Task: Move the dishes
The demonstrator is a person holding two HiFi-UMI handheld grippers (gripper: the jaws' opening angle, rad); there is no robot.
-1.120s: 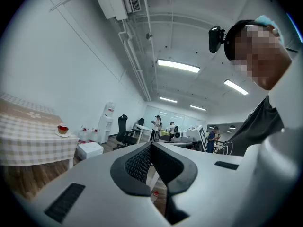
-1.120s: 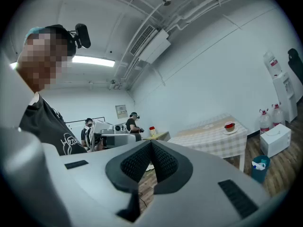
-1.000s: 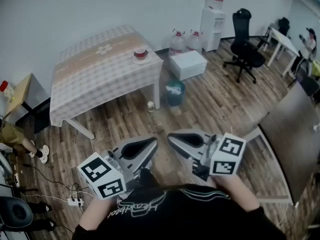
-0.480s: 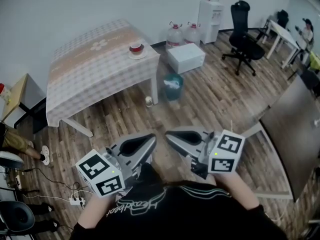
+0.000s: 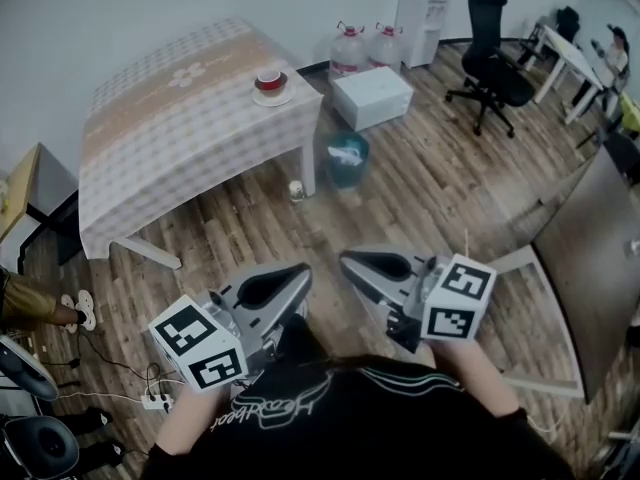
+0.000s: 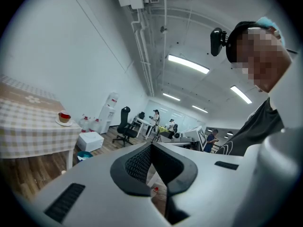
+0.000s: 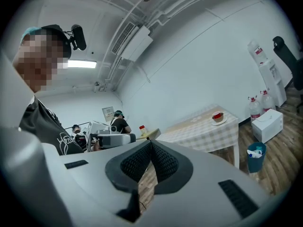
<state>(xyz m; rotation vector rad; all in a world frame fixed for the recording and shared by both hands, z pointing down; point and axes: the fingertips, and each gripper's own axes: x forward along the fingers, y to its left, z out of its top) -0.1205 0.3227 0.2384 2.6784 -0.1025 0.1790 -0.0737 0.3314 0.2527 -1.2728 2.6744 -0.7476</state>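
Checked table (image 5: pixel 170 128) by wall (image 5: pixel 150 3), cup (image 5: pixel 269 79) at corner; wood floor (image 5: pixel 420 198); left gripper (image 5: pixel 303 272), right gripper (image 5: pixel 346 261) closed, empty

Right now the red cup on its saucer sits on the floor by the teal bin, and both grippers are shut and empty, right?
Not quite: the head view shows the red cup and saucer on the checked table, near its corner. The left gripper and right gripper are indeed shut and empty.

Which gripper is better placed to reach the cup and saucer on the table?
Left, marginally. The left gripper and right gripper are both shut, empty and far from the cup on its saucer; the table stands toward the left side.
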